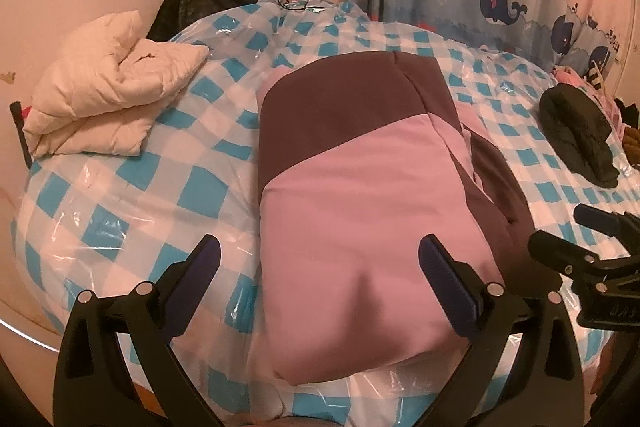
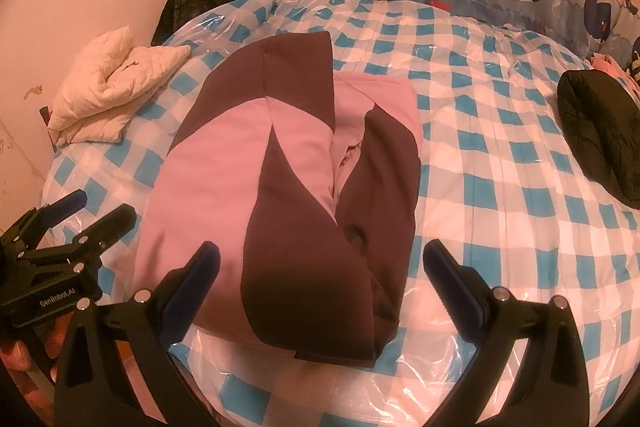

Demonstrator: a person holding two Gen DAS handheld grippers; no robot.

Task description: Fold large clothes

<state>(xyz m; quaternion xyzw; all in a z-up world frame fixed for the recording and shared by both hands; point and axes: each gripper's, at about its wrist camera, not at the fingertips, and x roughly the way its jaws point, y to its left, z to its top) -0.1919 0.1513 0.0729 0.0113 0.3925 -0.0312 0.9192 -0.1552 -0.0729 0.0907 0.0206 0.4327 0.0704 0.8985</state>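
Pink-and-maroon garment [image 2: 280, 187] lies part-folded mid-bed on the plastic-covered checked sheet [image 2: 500, 187]; soft, bulky and likely to slide. Left gripper [image 1: 320, 287] and right gripper [image 2: 320, 287] hang spread, empty, at six o'clock; the near hem looks the best hold.

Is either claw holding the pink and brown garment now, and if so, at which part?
Nothing is held. The left claw and the right claw are both open above the near end of the folded garment.
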